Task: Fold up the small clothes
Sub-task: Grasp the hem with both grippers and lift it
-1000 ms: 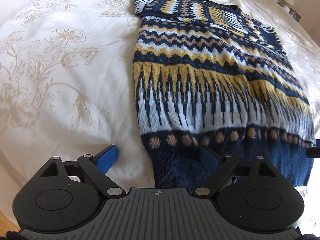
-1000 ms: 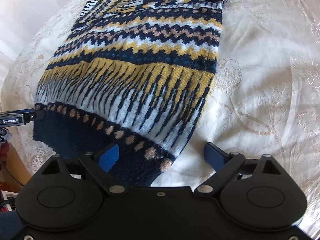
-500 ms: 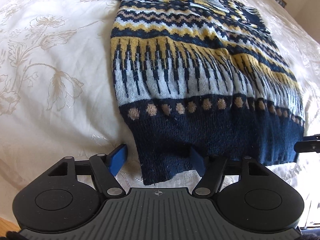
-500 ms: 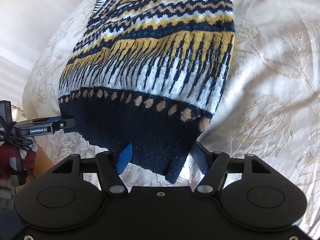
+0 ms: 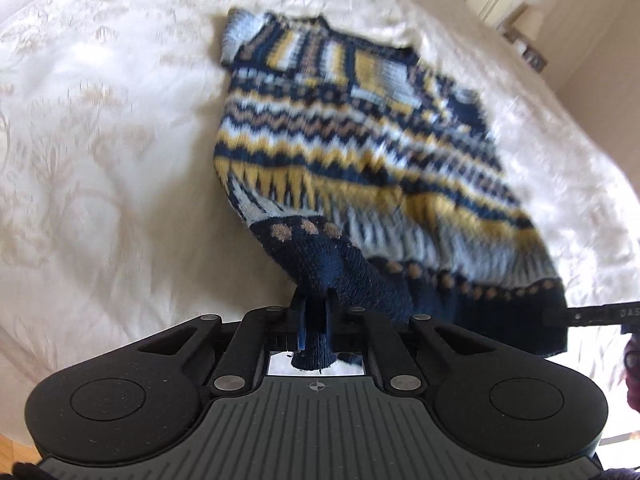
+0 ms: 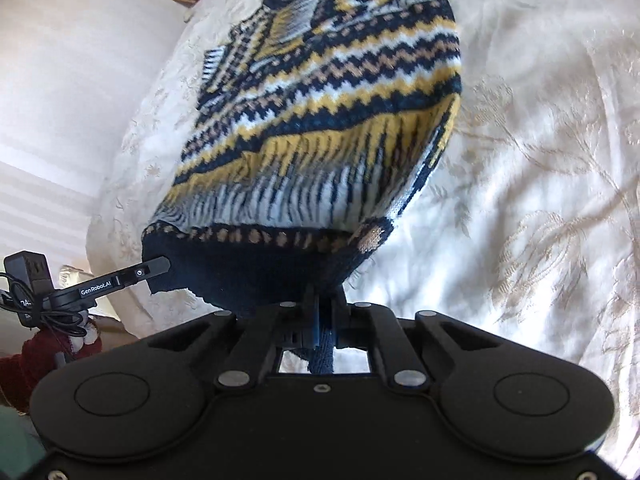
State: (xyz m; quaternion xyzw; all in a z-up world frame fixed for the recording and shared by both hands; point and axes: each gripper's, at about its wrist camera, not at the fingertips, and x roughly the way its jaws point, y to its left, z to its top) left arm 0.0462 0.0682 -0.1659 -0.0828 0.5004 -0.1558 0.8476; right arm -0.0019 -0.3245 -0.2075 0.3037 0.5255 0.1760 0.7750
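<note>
A navy, yellow and pale-blue patterned knitted sweater point(image 5: 360, 152) lies on the white bed; it also shows in the right wrist view point(image 6: 332, 120). My left gripper point(image 5: 314, 314) is shut on the left corner of its navy hem and holds it lifted off the bed. My right gripper point(image 6: 326, 314) is shut on the right corner of the hem, also lifted. The hem sags between the two grippers. The collar end still rests on the bed at the far side.
The white bedspread point(image 5: 100, 160) with beige flower embroidery spreads all round the sweater. The other gripper's finger point(image 6: 120, 280) shows at the hem's far corner. A lamp and nightstand point(image 5: 528, 36) stand beyond the bed's far right.
Both grippers were open beside the hem corners; they have closed on the corners and lifted the hem off the bed. The view is blurred from motion.
</note>
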